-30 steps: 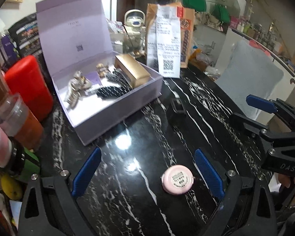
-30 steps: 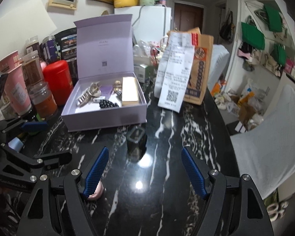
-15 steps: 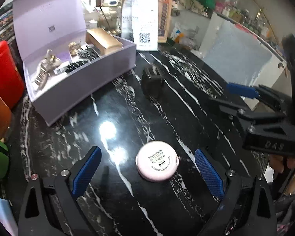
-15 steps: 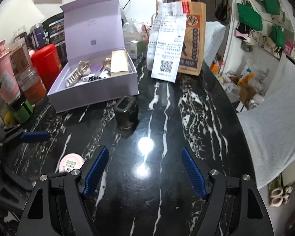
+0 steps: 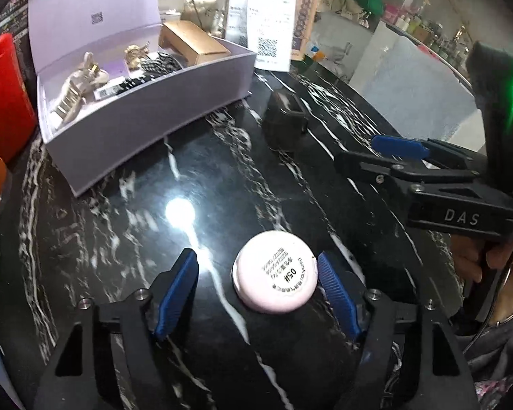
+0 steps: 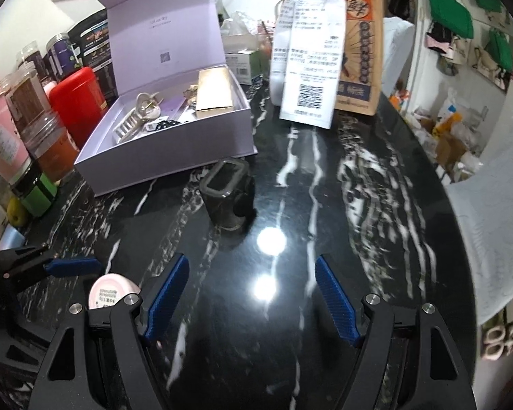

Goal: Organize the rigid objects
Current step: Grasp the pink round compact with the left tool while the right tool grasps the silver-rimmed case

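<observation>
**Left gripper [image 5: 256, 259] closing in on pink jar, no grip yet**

Straddles the round pink jar [image 5: 275, 282], jaws just narrowed around it. Right-hand blue pad touching, or just beside, the jar's rim; left-hand pad well apart from it, bare tabletop between. Not yet clamped, so counts as released.

Sits upside down toward the near edge of the black marble table [image 5: 119, 239], with a printed white label on the upturned base. Shows again in the right wrist view, partly hidden behind that gripper's left finger.

Farther in, near the middle of the table: a small black container [image 5: 285, 123], upright, rectangular mouth open, apart from the jar and just in front of the lilac box's near right corner.

Toward the far left corner: the lilac box [image 5: 147, 99], lid propped upright behind it. Inside, a gold carton [image 5: 195, 42] along the right wall, a pale hair clip [image 5: 75, 85] on the left, and small dark and gilt pieces between them, too small to name.

At the far edge, right of the box: a brown paper bag [image 6: 359, 51] with a long white receipt [image 6: 311, 68] hanging down its front. Along the left edge: a red canister [image 6: 77, 102] among jars and cups.

Right gripper [image 6: 251, 263] hangs spread wide over bare marble, nothing between its pads, beside the left one. A person's hand [image 5: 496, 263] on its grip.
</observation>
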`<state>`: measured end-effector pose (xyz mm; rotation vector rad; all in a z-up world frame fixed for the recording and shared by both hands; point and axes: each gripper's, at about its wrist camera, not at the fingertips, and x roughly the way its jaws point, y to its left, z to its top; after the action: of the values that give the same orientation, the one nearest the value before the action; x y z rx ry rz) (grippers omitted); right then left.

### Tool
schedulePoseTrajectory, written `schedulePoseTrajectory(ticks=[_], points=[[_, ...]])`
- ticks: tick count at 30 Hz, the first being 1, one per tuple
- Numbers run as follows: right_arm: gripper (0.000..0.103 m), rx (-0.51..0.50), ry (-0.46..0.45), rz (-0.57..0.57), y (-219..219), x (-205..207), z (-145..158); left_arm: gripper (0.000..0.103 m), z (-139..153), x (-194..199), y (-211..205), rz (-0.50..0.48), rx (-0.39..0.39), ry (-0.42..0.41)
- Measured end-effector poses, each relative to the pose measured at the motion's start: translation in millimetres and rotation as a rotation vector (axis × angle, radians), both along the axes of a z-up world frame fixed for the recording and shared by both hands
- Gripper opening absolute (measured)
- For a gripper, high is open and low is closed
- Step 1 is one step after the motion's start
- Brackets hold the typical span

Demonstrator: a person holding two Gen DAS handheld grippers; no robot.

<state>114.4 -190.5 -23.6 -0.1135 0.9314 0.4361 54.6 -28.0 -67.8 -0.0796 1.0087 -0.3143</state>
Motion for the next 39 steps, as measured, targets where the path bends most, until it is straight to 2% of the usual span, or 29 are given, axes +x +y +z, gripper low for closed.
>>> schedulePoseTrajectory(ticks=[3, 7, 11, 19, 21, 22, 24, 25, 27, 31, 39], points=[[0.077, 0.01, 0.026, 0.013, 6.7, 9.4, -6.7, 0.073, -0.8, 5.1, 8.9, 0.021, -0.005, -0.001], [0.077, -0.006, 0.026, 0.017, 16.2, 21.5, -12.2, 0.072, -3.9, 13.8, 23.9, 0.062, 0.029, -0.006], [0.077, -0.036, 0.0, 0.008, 25.4, 33.6, -14.0, 0.072, -0.3, 14.4, 39.2, 0.081, -0.001, -0.024], [0.077, -0.035, 0.002, 0.007, 43.8, 56.3, -19.5, 0.072, 9.8, 8.1, 52.0, 0.092, -0.067, -0.062], [0.071, -0.039, -0.008, 0.01, 48.6, 59.0, -20.1, 0.072, 12.6, 5.3, 50.7, 0.084, -0.067, -0.071], [0.064, -0.039, -0.009, 0.014, 49.7, 59.3, -20.3, 0.072, 13.3, 5.0, 49.8, 0.082, -0.066, -0.071], [0.06, -0.038, -0.006, 0.022, 52.6, 60.7, -21.5, 0.072, 13.0, 3.2, 48.5, 0.072, -0.082, -0.064], [0.051, -0.038, -0.007, 0.022, 53.2, 60.8, -21.8, 0.072, 12.6, 2.1, 48.4, 0.069, -0.09, -0.06], [0.043, -0.055, -0.009, 0.022, 54.6, 60.8, -23.0, 0.072, 10.2, 2.2, 47.4, 0.064, -0.107, -0.044], [0.043, -0.033, -0.015, 0.046, 52.5, 52.4, -19.2, 0.072, 6.5, -1.1, 45.1, 0.052, -0.128, -0.029], [0.043, -0.052, 0.009, 0.082, 42.3, 19.9, -19.1, 0.072, -2.1, -11.1, 43.5, 0.04, -0.155, -0.001]])
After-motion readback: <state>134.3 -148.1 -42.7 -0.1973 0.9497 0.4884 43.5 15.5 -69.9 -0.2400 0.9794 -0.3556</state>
